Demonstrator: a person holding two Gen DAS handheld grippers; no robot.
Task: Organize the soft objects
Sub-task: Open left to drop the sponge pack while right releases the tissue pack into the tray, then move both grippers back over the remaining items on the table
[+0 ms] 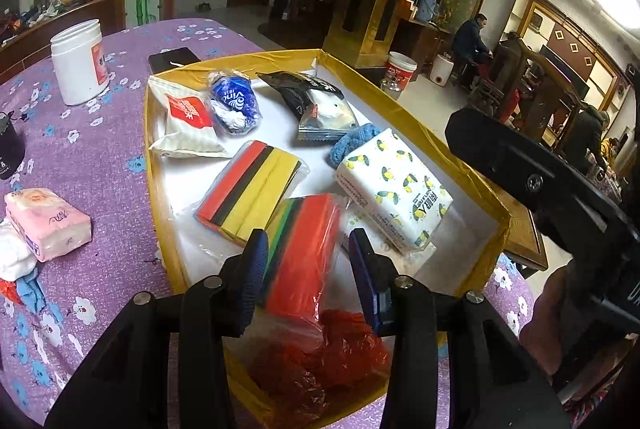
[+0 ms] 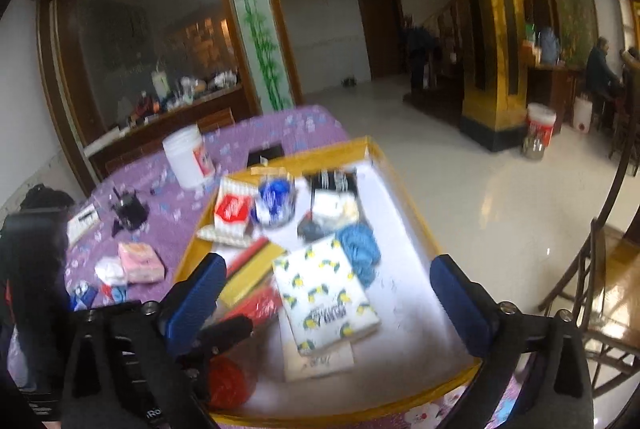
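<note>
A yellow-rimmed box (image 1: 420,117) with a white floor lies on the purple flowered tablecloth. My left gripper (image 1: 308,269) is shut on a plastic-wrapped striped cloth pack (image 1: 304,249), mostly red, tilted over the box's near end. A crumpled red bag (image 1: 320,361) lies under it. My right gripper (image 2: 328,265) stands wide open above a lemon-print tissue pack (image 2: 324,293), which rests in the box and is not touched by the pads. Further in lie a second striped pack (image 1: 250,189), a blue knitted piece (image 1: 352,141), a white-and-red pack (image 1: 186,121), a blue pouch (image 1: 234,101) and a black bag (image 1: 316,101).
On the cloth left of the box are a pink tissue pack (image 1: 46,223), a white wad (image 1: 14,257), a white jar (image 1: 80,61), a dark phone (image 1: 172,58) and a dark cup (image 1: 8,149). A wooden chair (image 2: 592,269) stands right of the table. People sit far off.
</note>
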